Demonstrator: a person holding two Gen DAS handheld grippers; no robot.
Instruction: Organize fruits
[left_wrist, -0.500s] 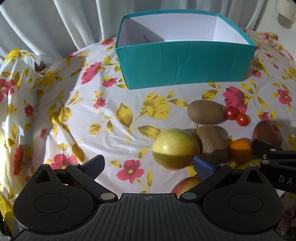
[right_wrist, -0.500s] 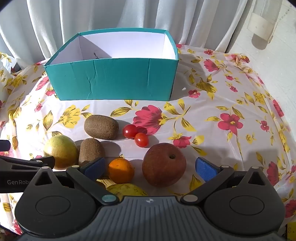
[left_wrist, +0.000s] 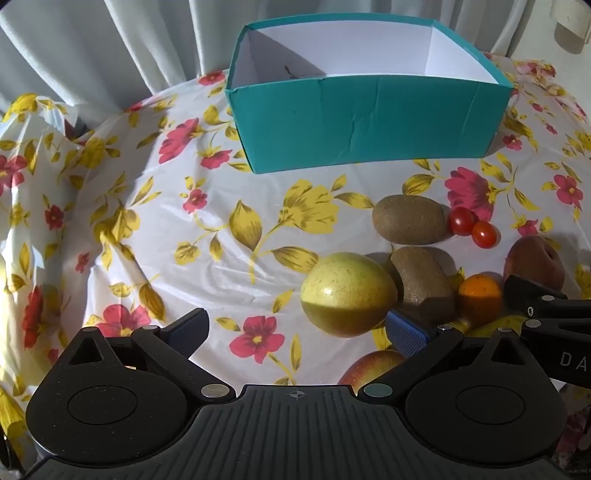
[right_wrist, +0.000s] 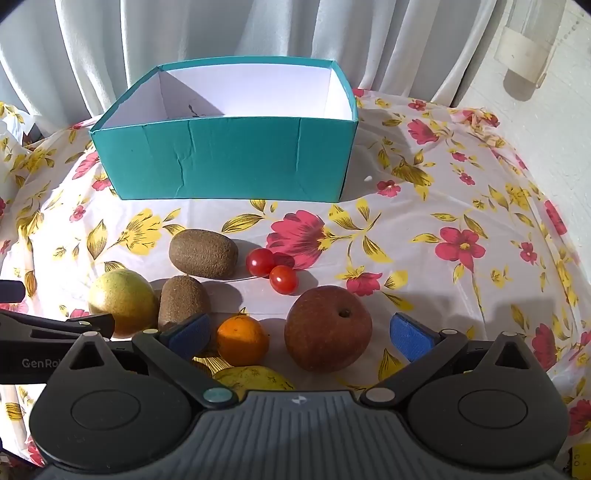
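1. Your left gripper (left_wrist: 295, 330): jaws spread wide, nothing between them; it hangs over bare floral tablecloth (left_wrist: 155, 236), with its right pad (left_wrist: 406, 334) just beside the yellow-green apple (left_wrist: 347, 291).
2. Your right gripper (right_wrist: 301, 336): jaws spread wide, holding nothing. The russet apple (right_wrist: 328, 326) and the small orange (right_wrist: 242, 338) lie on the cloth between its blue pads; you cannot tell whether either pad touches fruit.
3. Teal box (right_wrist: 229, 158): open-topped, white inside, standing at the back of the table before the pale curtain (right_wrist: 221, 33). No fruit shows in the visible part of its interior.
4. Two kiwis: one kiwi lying crosswise (right_wrist: 203, 253) in front of the box, the second kiwi (right_wrist: 183, 301) nearer you, its end pointing your way, just beside the yellow-green apple.
5. Two cherry tomatoes (right_wrist: 271, 269): touching each other, just right of the crosswise kiwi, behind the russet apple.
6. Yellow fruit (right_wrist: 253, 378): partly hidden under your right gripper's body, just in front of the small orange.
7. Red-yellow apple (left_wrist: 373, 367): seen from the left wrist, half hidden beneath your left gripper's right finger, in front of the yellow-green apple.
8. All fruit lies on the cloth in front of the box, clustered right of centre in the left wrist view.
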